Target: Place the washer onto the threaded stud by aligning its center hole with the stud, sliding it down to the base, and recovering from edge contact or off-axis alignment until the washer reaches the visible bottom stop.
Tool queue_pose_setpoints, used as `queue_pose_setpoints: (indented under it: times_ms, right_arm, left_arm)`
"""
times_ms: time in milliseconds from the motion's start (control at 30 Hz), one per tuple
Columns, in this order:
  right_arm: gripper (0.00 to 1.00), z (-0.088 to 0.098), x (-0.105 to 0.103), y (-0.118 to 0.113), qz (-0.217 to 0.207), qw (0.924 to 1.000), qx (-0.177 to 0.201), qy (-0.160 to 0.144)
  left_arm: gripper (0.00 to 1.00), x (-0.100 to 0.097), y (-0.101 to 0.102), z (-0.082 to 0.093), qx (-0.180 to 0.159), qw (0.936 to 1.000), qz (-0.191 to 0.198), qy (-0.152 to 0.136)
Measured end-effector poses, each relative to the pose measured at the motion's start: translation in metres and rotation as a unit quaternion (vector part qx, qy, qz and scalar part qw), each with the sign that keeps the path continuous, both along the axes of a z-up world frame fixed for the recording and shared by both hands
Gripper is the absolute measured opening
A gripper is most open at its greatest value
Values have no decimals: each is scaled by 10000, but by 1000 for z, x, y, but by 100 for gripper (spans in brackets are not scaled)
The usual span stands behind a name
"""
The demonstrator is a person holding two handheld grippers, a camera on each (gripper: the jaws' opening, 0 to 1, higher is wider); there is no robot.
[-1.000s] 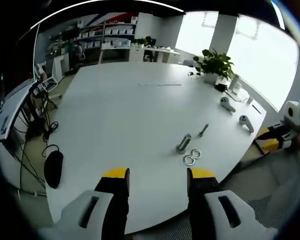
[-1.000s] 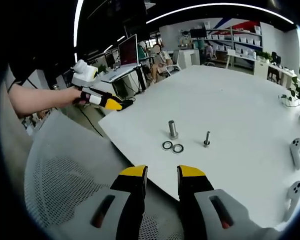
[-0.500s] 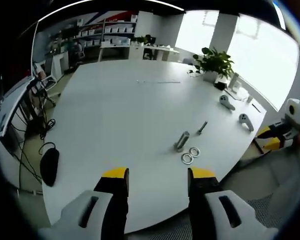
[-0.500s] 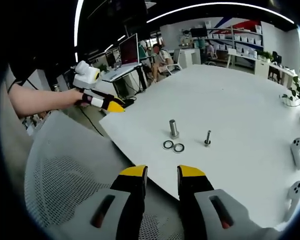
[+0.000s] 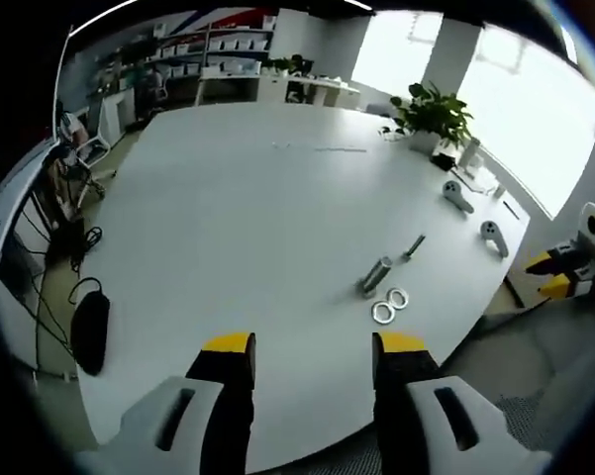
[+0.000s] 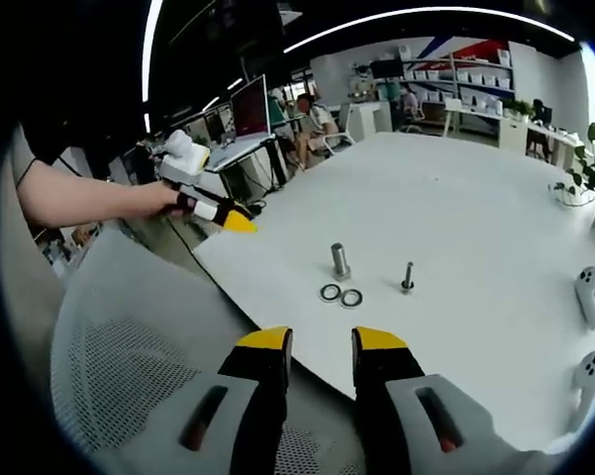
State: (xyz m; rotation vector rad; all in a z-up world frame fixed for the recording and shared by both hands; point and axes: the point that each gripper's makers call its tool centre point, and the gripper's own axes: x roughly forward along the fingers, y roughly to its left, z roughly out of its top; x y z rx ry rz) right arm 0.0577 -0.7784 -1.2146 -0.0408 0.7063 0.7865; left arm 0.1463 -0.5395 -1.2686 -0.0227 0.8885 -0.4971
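Two metal washers (image 5: 383, 313) (image 5: 398, 297) lie flat and side by side on the white table (image 5: 238, 218), just in front of a thick upright threaded stud (image 5: 376, 276). A thinner bolt (image 5: 413, 246) stands behind them. My left gripper (image 5: 314, 346) hangs over the table's near edge, open and holding nothing, well short of the washers. In the right gripper view the washers (image 6: 330, 293) (image 6: 352, 298), the stud (image 6: 341, 261) and the thin bolt (image 6: 407, 278) sit mid-table. My right gripper (image 6: 323, 341) is off the table, its jaws a little apart with nothing between them. The left gripper (image 6: 223, 213) shows there in a hand.
Two grey hand controllers (image 5: 457, 196) (image 5: 494, 237) lie near the table's right edge, with a potted plant (image 5: 431, 117) behind them. A white mesh chair (image 6: 129, 376) stands below my right gripper. Desks and shelves line the room's far side.
My left gripper has come in over the table edge, and the right gripper view shows it nearer the table. The washers, stud and bolt have stayed put.
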Motion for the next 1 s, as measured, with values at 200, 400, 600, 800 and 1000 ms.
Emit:
queue_pose_setpoints:
  times_ms: [200,400,600,800,1000]
  right_arm:
    - [27,1,3,-3,-113,9999,35,-26]
    - [27,2,4,-4,-149,9999,50,-43]
    - [27,3,6,-7,-282,9995,85,-64]
    - [27,4,7,-8,-315,9994,108,-86]
    - [27,3,7,-8,-336,9993,121,-66]
  left_arm:
    - [46,5,-61,-24,136,9980,-562,274]
    - [46,5,-97,-56,536,9933,-903,485]
    - [47,10,-113,-75,673,9926,-796,621]
    - [42,10,-118,-90,978,9887,-902,695]
    - [33,7,-124,-99,1077,9854,-1041,809]
